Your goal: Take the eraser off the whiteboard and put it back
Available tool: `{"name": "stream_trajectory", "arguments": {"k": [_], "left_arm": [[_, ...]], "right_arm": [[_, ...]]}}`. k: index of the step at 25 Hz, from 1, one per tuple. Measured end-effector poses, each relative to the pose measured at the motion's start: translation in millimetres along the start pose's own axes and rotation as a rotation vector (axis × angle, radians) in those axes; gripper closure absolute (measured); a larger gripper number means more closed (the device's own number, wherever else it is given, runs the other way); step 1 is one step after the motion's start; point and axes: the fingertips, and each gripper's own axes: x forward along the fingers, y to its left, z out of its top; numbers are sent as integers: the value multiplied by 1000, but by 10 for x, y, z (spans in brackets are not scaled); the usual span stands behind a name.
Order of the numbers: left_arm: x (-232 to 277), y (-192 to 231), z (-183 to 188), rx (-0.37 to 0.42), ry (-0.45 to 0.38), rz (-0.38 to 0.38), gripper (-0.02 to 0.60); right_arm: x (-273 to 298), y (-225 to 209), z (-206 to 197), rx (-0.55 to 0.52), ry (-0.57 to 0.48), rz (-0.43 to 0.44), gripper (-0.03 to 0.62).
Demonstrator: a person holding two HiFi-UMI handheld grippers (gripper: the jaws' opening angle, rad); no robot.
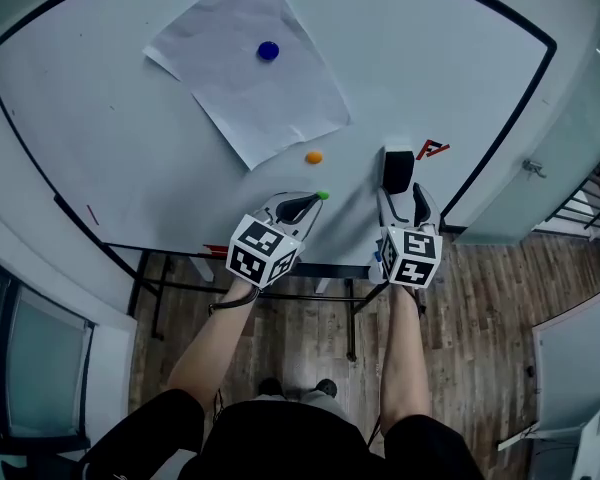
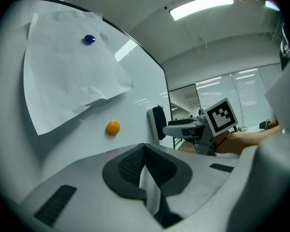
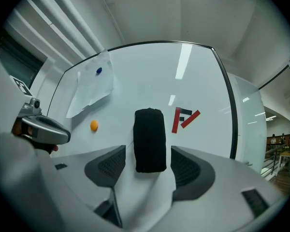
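Note:
The black eraser (image 1: 397, 167) sits flat on the whiteboard (image 1: 460, 78), just left of a red and black mark (image 1: 432, 149). My right gripper (image 1: 401, 196) is open right below it; in the right gripper view the eraser (image 3: 150, 139) lies between the spread pads (image 3: 109, 166) with a gap on each side, touched by neither. My left gripper (image 1: 302, 206) is shut and empty, its tips close to the board near a green magnet (image 1: 323, 195). In the left gripper view the pads (image 2: 130, 167) meet, and the eraser (image 2: 158, 122) and right gripper (image 2: 183, 128) show side-on beyond.
A white paper sheet (image 1: 250, 78) is pinned to the board by a blue magnet (image 1: 268, 51). An orange magnet (image 1: 313, 156) sits below the sheet. The board's black frame (image 1: 525, 98) curves down on the right, and its stand legs (image 1: 352, 318) rise from a wooden floor.

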Motion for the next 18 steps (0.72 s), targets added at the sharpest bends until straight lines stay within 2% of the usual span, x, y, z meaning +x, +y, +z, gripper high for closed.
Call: {"name": "stream_trajectory", "arguments": {"k": [5, 12, 18], "left_arm": [[50, 83, -37, -12, 15, 14, 560], [110, 172, -4, -3, 18, 30, 560], [165, 233, -16, -4, 24, 43, 560]], "right_arm": [[155, -38, -29, -3, 18, -26, 310], [346, -14, 7, 9, 11, -6, 310], [405, -68, 17, 6, 1, -42, 312]]}}
